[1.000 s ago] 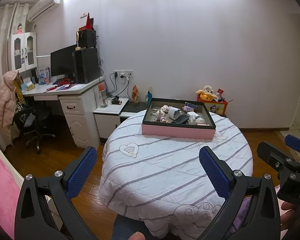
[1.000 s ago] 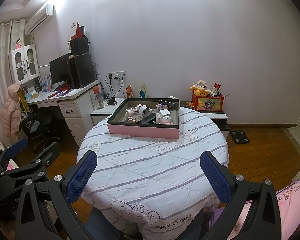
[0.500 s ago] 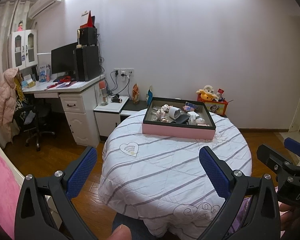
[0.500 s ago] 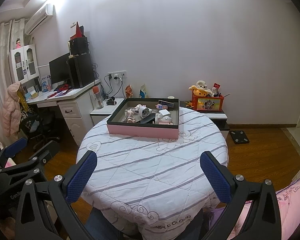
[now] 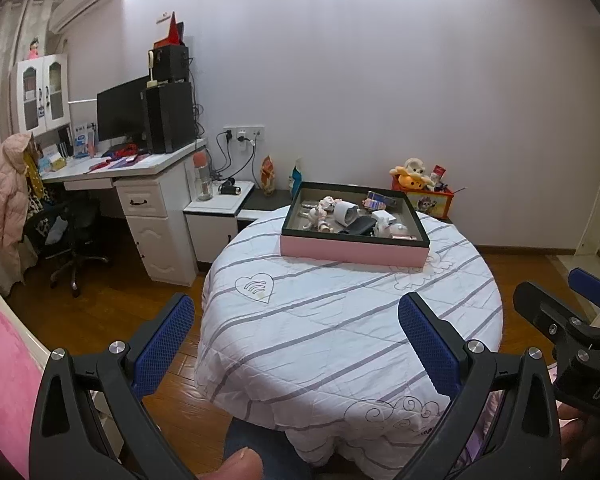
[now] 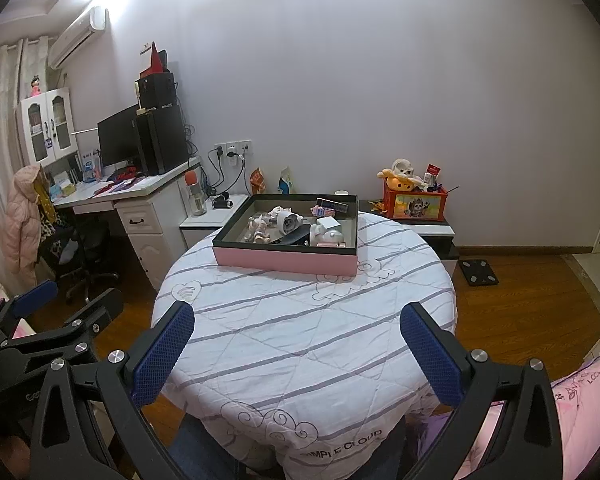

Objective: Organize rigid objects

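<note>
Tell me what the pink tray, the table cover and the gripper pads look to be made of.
Pink tray: likely rigid cardboard, matte pink walls with a dark rim and sharp, straight box edges.
Table cover: quilted fabric, white with grey stripes; it shows stitched lines, wrinkles and embroidery.
Gripper pads: probably blue rubber, matte, with a fine grid texture.
</note>
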### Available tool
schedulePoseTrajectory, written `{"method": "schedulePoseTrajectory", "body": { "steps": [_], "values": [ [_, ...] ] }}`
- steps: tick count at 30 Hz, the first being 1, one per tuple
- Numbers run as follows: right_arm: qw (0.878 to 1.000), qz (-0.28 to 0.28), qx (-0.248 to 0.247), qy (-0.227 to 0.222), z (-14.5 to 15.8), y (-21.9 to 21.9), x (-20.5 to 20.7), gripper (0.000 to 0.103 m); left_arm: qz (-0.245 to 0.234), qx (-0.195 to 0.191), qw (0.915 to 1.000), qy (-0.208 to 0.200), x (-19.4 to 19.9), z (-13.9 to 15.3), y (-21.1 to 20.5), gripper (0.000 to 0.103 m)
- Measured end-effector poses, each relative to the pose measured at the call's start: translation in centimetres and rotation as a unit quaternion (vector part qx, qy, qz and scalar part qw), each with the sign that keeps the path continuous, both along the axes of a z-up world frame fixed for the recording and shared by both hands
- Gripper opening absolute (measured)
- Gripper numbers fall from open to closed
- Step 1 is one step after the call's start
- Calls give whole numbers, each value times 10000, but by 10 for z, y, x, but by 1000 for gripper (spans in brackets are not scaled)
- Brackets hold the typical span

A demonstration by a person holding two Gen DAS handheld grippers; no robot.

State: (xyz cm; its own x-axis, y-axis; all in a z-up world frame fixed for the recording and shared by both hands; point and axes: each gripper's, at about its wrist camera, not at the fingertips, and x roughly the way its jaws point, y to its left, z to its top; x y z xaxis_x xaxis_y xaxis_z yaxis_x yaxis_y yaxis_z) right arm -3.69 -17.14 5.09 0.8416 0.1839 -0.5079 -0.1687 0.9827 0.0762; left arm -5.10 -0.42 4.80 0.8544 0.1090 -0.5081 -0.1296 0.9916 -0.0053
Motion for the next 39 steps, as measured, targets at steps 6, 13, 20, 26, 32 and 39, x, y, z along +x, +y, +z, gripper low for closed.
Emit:
{"method": "schedulePoseTrajectory", "body": {
  "steps": [6,13,20,26,32,39],
  "values": [
    [10000,-27,9,14,-1,-1,-2,103,9,23,10000,25,0,1,-1,103],
    [10000,-25,6,14,-1,-1,-1,103,-73,6,9999,76,1,1,2,103],
    [10000,-37,3,19,-1,-1,-1,103,-67,-3,9999,96,2,0,4,103],
    [10000,-23,3,25,-1,-1,-1,103,-94,-70,9998,153,3,-1,4,103],
    [10000,-30,0,32,-2,0,-1,103,-128,-101,9997,154,3,-1,5,103],
    [10000,-13,-2,42,-3,0,-2,103,-177,-236,9995,63,0,-1,9,103]
  ]
}}
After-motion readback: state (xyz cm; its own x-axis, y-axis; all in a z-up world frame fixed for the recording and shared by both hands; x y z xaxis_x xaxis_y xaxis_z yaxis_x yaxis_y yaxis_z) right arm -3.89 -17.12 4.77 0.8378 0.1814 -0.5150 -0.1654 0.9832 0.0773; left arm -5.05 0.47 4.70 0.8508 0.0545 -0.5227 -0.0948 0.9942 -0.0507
